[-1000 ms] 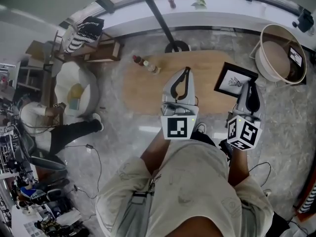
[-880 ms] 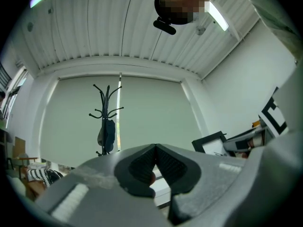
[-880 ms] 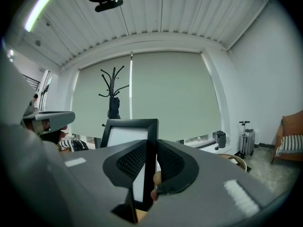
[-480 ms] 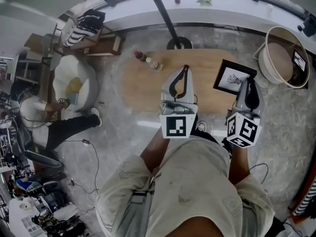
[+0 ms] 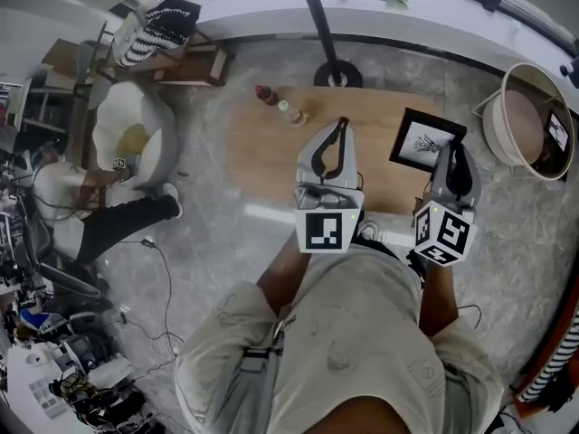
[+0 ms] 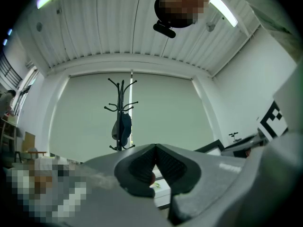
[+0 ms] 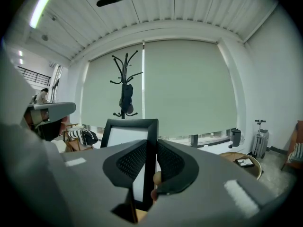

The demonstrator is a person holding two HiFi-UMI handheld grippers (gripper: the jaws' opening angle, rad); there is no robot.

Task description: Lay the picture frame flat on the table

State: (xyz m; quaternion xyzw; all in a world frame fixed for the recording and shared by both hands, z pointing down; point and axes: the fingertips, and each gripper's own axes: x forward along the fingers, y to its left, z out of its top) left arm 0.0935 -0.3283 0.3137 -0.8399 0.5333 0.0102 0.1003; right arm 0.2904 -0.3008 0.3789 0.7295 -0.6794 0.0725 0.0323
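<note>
Below, wooden table on perhaps marble floor; right gripper clamping picture frame edge; left gripper closed, empty

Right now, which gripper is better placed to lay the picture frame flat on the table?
Right. The right gripper is clamped on the side edge of the picture frame; the left gripper is shut, empty, apart from it over the wooden table.

Office lounge: coat stand, roller blinds, soft chair, cluttered desks.
</note>
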